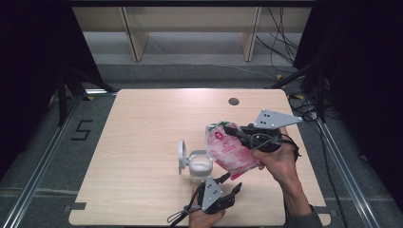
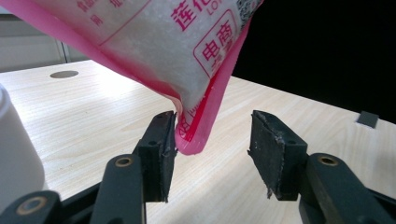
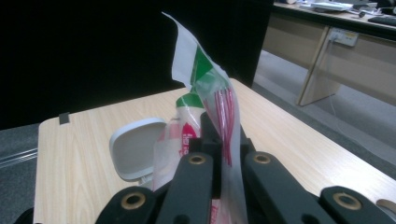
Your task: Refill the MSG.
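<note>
At the table's near edge, the left gripper (image 1: 231, 186) holds its jaws apart around the bottom corner of a pink-edged clear plastic bag of white grains (image 2: 154, 51), one pad touching its seam; red Chinese characters and the letters "LO" show on the label. Just left stands a white open-lidded plastic jar (image 1: 200, 166). Farther right, the right gripper (image 1: 231, 129) has its jaws clamped on the bag's top, holding it above the pale wooden table (image 1: 142, 123).

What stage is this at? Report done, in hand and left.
Done: the white jar stands open, its lid flipped up. In hand: the right gripper clamps the pink bag; the open left gripper brackets its bottom corner. Left, apparently: pouring into the jar.
</note>
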A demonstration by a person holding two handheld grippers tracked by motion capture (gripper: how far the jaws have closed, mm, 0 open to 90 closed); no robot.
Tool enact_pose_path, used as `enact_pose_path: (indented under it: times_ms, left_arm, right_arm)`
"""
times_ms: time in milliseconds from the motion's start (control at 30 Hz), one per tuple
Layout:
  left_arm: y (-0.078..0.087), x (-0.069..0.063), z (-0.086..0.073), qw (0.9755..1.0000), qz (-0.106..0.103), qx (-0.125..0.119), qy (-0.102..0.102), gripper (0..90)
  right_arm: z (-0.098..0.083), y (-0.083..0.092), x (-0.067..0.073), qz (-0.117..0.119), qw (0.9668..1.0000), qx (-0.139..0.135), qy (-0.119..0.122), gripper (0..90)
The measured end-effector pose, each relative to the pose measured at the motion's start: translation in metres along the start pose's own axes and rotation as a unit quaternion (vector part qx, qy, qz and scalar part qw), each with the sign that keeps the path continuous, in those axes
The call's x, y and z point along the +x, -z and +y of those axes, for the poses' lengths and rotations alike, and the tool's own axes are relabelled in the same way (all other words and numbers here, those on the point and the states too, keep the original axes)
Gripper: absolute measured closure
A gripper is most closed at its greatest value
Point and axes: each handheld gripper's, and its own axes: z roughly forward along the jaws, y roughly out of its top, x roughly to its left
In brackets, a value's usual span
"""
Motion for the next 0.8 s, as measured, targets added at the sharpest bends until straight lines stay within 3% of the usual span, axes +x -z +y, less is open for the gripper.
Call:
enact_pose_path:
  times_ms: [33, 100, 200, 233, 267, 333, 400, 567, 633, 700, 800]
  left_arm:
    - [0.004, 0.001, 0.001, 0.9999, 0.002, 0.01, -0.014, 49.3]
    - [0.007, 0.0, 0.002, 0.9998, 0.001, 0.013, -0.018, 49.4]
    - [0.008, -0.002, 0.003, 0.9999, -0.002, 0.002, -0.01, 49.2]
    - [0.011, -0.003, 0.005, 1.0, -0.002, -0.002, -0.007, 49.2]
    - [0.012, -0.002, 0.006, 0.9999, -0.004, -0.004, -0.009, 49.2]
    - [0.016, -0.001, 0.008, 0.9999, -0.005, -0.005, -0.014, 48.9]
    - [0.022, 0.001, 0.012, 0.9999, 0.001, -0.007, -0.015, 48.4]
    - [0.033, 0.008, 0.014, 0.9993, 0.007, -0.002, -0.036, 46.8]
    - [0.034, 0.01, 0.014, 0.9993, 0.008, -0.003, -0.036, 46.3]
    - [0.038, 0.013, 0.014, 0.9997, 0.014, 0.0, -0.02, 45.4]
    - [0.041, 0.018, 0.014, 0.9992, 0.018, -0.009, -0.035, 45.3]
  right_arm:
    - [-0.001, 0.001, 0.0, -0.01, 0.9999, -0.004, 0.006, 90.0]
    - [-0.001, 0.001, -0.001, -0.009, 0.9999, -0.005, 0.01, 90.0]
    - [-0.002, 0.003, -0.002, -0.015, 0.9998, 0.002, 0.013, 90.0]
    - [-0.004, 0.003, -0.001, -0.013, 0.9999, 0.006, -0.007, 90.0]
    - [-0.006, 0.004, -0.004, -0.016, 0.9998, 0.005, 0.006, 90.0]
    - [-0.009, 0.005, -0.005, -0.017, 0.9998, 0.008, 0.006, 90.0]
    - [-0.011, 0.005, -0.003, -0.024, 0.9997, 0.002, -0.007, 90.0]
    - [-0.021, 0.007, -0.006, -0.012, 0.9996, 0.017, -0.018, 90.0]
    - [-0.023, 0.005, -0.007, -0.02, 0.9996, 0.011, -0.014, 90.0]
    - [-0.031, 0.004, -0.006, -0.012, 0.9992, 0.028, -0.025, 90.0]
    - [-0.035, 0.003, -0.007, -0.008, 0.9991, 0.033, -0.027, 90.0]
